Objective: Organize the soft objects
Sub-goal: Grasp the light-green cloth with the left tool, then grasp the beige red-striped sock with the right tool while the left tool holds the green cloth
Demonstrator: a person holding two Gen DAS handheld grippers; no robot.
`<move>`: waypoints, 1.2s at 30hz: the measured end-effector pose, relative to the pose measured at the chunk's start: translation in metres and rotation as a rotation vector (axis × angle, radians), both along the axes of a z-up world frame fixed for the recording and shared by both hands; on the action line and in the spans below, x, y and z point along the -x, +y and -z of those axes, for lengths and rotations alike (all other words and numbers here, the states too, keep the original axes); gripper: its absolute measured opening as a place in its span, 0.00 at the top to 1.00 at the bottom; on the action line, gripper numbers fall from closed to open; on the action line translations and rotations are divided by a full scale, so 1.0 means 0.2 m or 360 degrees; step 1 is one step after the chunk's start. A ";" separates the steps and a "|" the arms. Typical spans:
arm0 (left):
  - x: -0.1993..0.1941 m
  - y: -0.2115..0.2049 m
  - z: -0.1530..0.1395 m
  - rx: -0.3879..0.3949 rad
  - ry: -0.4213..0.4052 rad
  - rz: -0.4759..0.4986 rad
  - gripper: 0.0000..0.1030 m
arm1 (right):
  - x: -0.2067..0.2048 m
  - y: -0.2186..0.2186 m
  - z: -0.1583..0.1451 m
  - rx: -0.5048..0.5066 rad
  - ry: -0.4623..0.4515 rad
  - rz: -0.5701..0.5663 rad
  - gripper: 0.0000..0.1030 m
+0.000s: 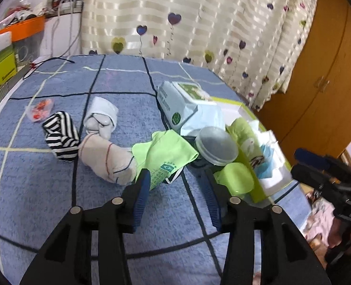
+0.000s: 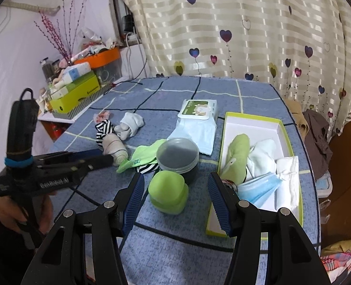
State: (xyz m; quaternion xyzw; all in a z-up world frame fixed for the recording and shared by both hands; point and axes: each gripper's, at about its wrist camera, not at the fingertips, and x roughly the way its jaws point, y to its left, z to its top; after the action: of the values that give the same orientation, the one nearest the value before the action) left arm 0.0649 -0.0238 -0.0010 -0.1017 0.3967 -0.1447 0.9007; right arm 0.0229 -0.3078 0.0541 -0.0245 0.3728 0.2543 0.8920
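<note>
Both grippers, left (image 1: 177,180) and right (image 2: 175,185), hover wide and empty; socks (image 1: 104,156) await sorting into box (image 2: 292,137).

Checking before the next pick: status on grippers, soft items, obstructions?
Left gripper and right gripper open, empty. Green cloth loose outside box. Lidded jar and green sponge crowd it.
</note>
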 end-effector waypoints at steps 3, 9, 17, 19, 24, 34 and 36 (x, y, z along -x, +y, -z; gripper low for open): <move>-0.08 -0.01 0.08 -0.0052 0.0048 0.0000 0.55 | -0.05 0.00 0.03 0.0006 0.0022 -0.0002 0.46; -0.18 -0.09 0.15 -0.0167 0.0063 0.0092 0.55 | -0.13 0.02 0.08 0.0014 0.0066 -0.0013 0.46; -0.28 -0.15 0.24 -0.0245 0.0133 0.0126 0.55 | -0.19 0.01 0.11 0.0006 0.0089 -0.0006 0.46; -0.29 -0.14 0.25 -0.0209 0.0137 0.0121 0.55 | -0.20 0.01 0.11 0.0006 0.0092 -0.0007 0.46; -0.30 -0.14 0.25 -0.0163 0.0137 0.0121 0.71 | -0.21 0.01 0.11 -0.0003 0.0095 -0.0009 0.46; -0.29 -0.05 0.19 -0.0003 0.0104 0.0053 0.93 | -0.21 0.02 0.11 -0.0015 0.0091 -0.0019 0.46; -0.28 -0.03 0.16 0.0027 0.0072 0.0043 0.93 | -0.20 0.03 0.10 -0.0014 0.0084 -0.0022 0.46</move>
State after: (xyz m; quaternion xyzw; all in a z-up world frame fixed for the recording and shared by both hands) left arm 0.1200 -0.0293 -0.0321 -0.1073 0.4170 -0.1578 0.8887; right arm 0.0633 -0.3026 0.0339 -0.0164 0.3949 0.2627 0.8802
